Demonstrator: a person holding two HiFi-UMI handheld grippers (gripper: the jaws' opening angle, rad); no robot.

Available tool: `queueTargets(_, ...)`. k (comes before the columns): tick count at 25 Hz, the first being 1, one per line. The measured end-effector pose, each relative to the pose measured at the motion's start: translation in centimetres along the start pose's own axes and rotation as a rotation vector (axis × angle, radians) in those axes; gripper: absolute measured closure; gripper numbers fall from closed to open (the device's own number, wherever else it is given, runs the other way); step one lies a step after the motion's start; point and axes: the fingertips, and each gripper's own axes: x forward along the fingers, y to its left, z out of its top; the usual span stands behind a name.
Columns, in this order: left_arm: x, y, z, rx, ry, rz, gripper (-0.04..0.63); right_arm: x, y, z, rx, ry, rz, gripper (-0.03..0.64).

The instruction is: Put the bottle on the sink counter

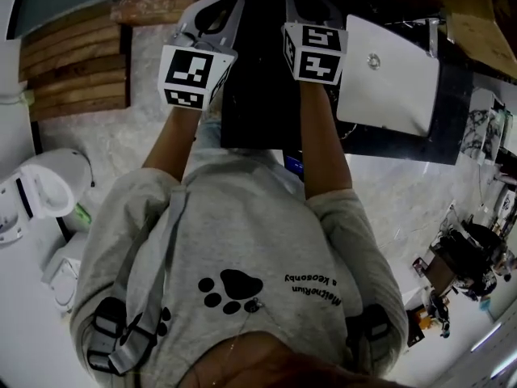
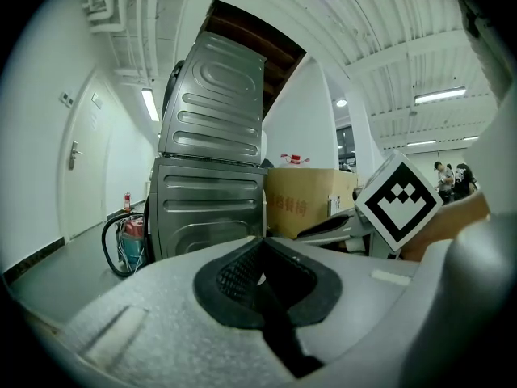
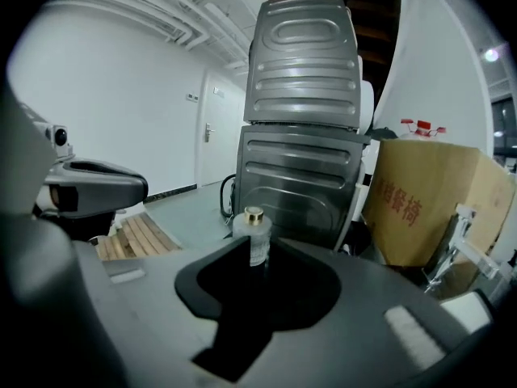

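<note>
- Head view: left gripper (image 1: 220, 13) and right gripper (image 1: 305, 10) held out side by side; we find no sink counter.
- Left gripper view: jaws pressed together, empty.
- Right gripper view: jaws pinch the small frosted-glass, gold-capped bottle (image 3: 255, 237) at their tips, in mid-air; we judge so shallow a hold may let it slip.

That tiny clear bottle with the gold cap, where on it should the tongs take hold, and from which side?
By the straight clear body below the gold cap, coming in from the side. The bottle stands upright, so its walls probably give the pads two even faces, while the cap is narrower. The right tongs are shut on its lower part just so, with the cap above them.
</note>
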Motion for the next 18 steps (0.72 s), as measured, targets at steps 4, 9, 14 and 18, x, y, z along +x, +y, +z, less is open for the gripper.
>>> queueTargets(4, -2.4, -1.0, 1.0, -0.016, -0.009, -0.007, 0.594, -3.2, 0.6, 0.7, 0.002, -0.038, -0.057, 0.615)
queueTargets(9, -4.4, -1.7, 2.7, -0.022, -0.032, -0.010, 0.594, -6.9, 0.9, 2.3, 0.052, -0.107, -0.091, 0.616)
queueTargets(14, -7.1, -3.0, 3.4, -0.038, -0.043, -0.028, 0.595, -11.2, 1.5, 3.4, 0.101, -0.180, -0.130, 0.617)
queueTargets(18, -9.1, -4.3, 4.0, -0.037, -0.055, -0.043, 0.595, -14.2, 2.3, 4.2, 0.091, -0.227, -0.164, 0.616)
